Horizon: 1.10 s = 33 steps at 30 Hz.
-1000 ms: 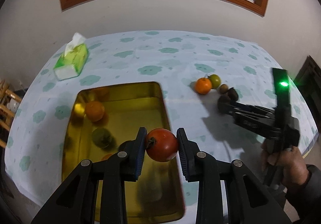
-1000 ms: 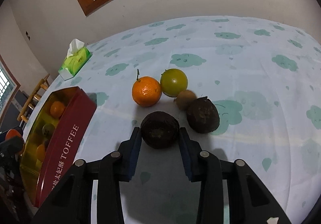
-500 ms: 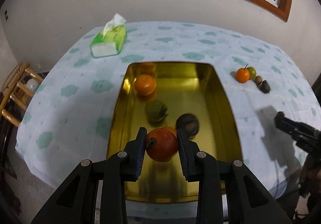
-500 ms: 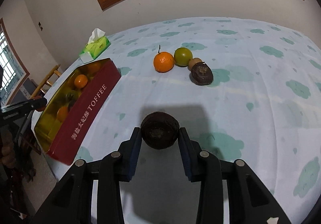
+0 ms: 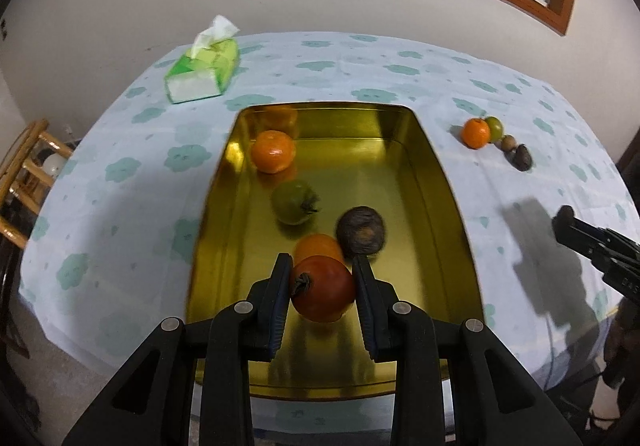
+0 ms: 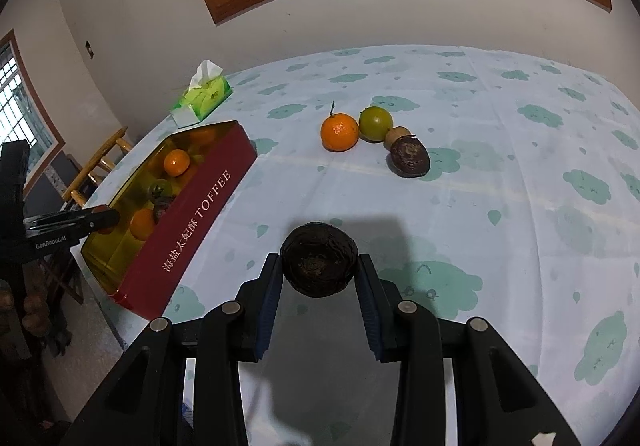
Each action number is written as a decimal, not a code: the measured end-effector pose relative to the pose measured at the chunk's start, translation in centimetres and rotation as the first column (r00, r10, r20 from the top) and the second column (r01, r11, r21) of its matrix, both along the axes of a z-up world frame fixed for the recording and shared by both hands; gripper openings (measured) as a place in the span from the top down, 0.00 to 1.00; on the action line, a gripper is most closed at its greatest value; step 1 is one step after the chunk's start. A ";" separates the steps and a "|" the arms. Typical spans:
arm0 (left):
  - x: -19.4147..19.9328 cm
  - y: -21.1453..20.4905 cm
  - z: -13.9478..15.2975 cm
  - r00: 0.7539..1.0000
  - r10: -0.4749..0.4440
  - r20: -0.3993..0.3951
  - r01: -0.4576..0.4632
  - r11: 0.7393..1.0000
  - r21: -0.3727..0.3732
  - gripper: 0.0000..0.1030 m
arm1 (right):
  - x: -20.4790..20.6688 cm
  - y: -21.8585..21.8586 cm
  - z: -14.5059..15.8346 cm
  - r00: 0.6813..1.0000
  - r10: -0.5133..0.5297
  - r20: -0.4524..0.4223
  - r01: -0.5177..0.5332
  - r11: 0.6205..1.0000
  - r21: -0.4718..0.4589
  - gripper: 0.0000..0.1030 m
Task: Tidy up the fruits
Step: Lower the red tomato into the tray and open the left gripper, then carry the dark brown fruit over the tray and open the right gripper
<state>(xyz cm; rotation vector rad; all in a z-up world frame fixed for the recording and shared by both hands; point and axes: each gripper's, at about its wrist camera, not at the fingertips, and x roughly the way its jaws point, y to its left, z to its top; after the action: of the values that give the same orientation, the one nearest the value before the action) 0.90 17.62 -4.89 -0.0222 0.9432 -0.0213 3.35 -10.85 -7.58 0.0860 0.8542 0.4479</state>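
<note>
My left gripper (image 5: 322, 286) is shut on a red tomato (image 5: 323, 288), held above the near end of the gold tin (image 5: 448, 202). In the tin lie an orange (image 5: 273, 151), a green tomato (image 5: 294, 202), a dark brown fruit (image 5: 361, 232) and another orange (image 5: 318, 246). My right gripper (image 6: 319, 272) is shut on a dark brown fruit (image 6: 319, 264), held above the tablecloth right of the red TOFFEE tin (image 6: 192, 222). On the cloth beyond lie an orange (image 6: 339, 132), a green fruit (image 6: 375, 124), a small brown fruit (image 6: 397, 136) and a dark fruit (image 6: 410, 162).
A green tissue pack (image 5: 202, 72) lies at the far left of the table, also in the right wrist view (image 6: 202, 96). A wooden chair (image 5: 24, 182) stands off the table's left edge. The right gripper shows at the right of the left wrist view (image 5: 596, 246).
The right gripper lifted the dark fruit off the cloth and drew back from the fruit group. The left gripper pulled back toward the tin's near end with the tomato.
</note>
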 end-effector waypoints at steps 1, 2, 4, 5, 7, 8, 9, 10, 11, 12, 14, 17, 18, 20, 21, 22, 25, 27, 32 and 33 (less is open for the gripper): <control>0.1 -0.3 -0.1 1.000 -0.011 -0.005 0.011 1.000 -0.010 0.69 | 0.0 0.0 0.0 1.000 0.001 0.000 -0.001 1.000 0.000 0.67; 0.2 -0.6 -0.4 1.000 -0.025 -0.016 0.025 0.999 -0.026 0.69 | 0.0 0.1 0.0 1.000 0.001 -0.001 -0.001 1.000 0.000 0.67; 0.4 -1.1 -0.8 0.999 -0.037 -0.031 0.036 0.999 -0.034 0.69 | 0.0 0.1 0.1 1.000 0.004 -0.001 -0.004 1.000 0.000 0.67; 0.5 -1.4 -0.9 0.998 -0.047 -0.034 0.045 0.998 -0.033 0.69 | -0.1 0.1 0.1 1.000 0.005 0.000 -0.005 1.000 -0.001 0.67; 0.5 -2.0 -1.1 0.997 -0.065 -0.033 0.064 0.997 -0.032 0.69 | -0.2 0.1 0.2 1.000 0.007 0.003 -0.007 1.000 -0.004 0.67; 0.5 -2.2 -1.2 0.997 -0.071 -0.032 0.070 0.997 -0.031 0.69 | -0.2 0.1 0.2 1.000 0.007 0.003 -0.007 1.000 -0.005 0.67; 0.5 -2.3 -1.2 0.997 -0.076 -0.031 0.075 0.997 -0.029 0.69 | -0.2 0.1 0.2 1.000 0.006 0.002 -0.006 1.000 -0.003 0.67; 0.5 -2.5 -1.3 0.996 -0.082 -0.031 0.081 0.996 -0.027 0.69 | -0.2 0.0 0.2 1.000 0.006 0.000 -0.006 1.000 -0.003 0.67; 0.6 -2.6 -1.4 0.996 -0.085 -0.033 0.084 0.996 -0.026 0.69 | -0.2 0.0 0.2 1.000 0.006 0.001 -0.006 1.000 -0.004 0.67; 0.7 -2.7 -1.5 0.996 -0.085 -0.035 0.085 0.996 -0.026 0.69 | -0.2 0.1 0.2 1.000 0.007 0.001 -0.007 1.000 -0.003 0.67; 0.8 -2.7 -1.8 0.995 -0.089 -0.043 0.087 0.995 -0.038 0.69 | -0.1 0.1 0.2 1.000 0.008 0.002 -0.008 1.000 -0.003 0.67; 0.9 -2.8 -1.9 0.995 -0.091 -0.042 0.089 0.995 -0.045 0.69 | -0.2 0.1 0.3 1.000 0.009 0.004 -0.009 1.000 -0.006 0.67; 0.9 -2.9 -1.9 0.995 -0.092 -0.038 0.090 0.995 -0.043 0.68 | -0.2 0.1 0.3 1.000 0.008 0.004 -0.008 1.000 -0.005 0.67; 0.8 -3.1 -1.9 0.994 -0.102 -0.033 0.101 0.994 -0.034 0.68 | -0.3 0.1 0.3 1.000 0.010 0.004 -0.010 1.000 -0.007 0.67; 0.7 -3.2 -1.9 0.994 -0.103 -0.030 0.102 0.994 -0.025 0.68 | -0.3 0.1 0.3 1.000 0.009 0.004 -0.009 1.000 -0.006 0.67; 0.7 -3.4 -1.9 0.994 -0.103 -0.028 0.103 0.995 -0.009 0.68 | -0.3 0.1 0.3 1.000 0.009 0.004 -0.009 1.000 -0.006 0.67; 0.5 -3.7 -2.0 0.995 -0.102 -0.021 0.102 0.994 0.027 0.67 | -0.3 0.3 0.4 1.000 0.011 0.005 -0.011 1.000 -0.008 0.67; 0.5 -3.8 -1.9 0.995 -0.099 -0.017 0.100 0.994 0.032 0.66 | -0.4 0.3 0.5 1.000 0.012 0.005 -0.012 1.000 -0.007 0.67; 0.3 -3.4 -1.5 0.997 -0.076 0.012 0.076 0.996 0.040 0.43 | -0.5 0.6 0.7 1.000 0.014 0.008 -0.014 1.000 -0.011 0.67; 0.3 -3.4 -1.4 0.997 -0.075 0.017 0.074 0.996 0.042 0.42 | -0.5 0.6 0.8 1.000 0.015 0.009 -0.014 1.000 -0.011 0.67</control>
<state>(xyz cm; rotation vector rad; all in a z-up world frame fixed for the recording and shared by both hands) 1.16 14.24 -6.29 0.0516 0.9254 -0.0711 2.82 -10.25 -6.79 0.0675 0.8488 0.4568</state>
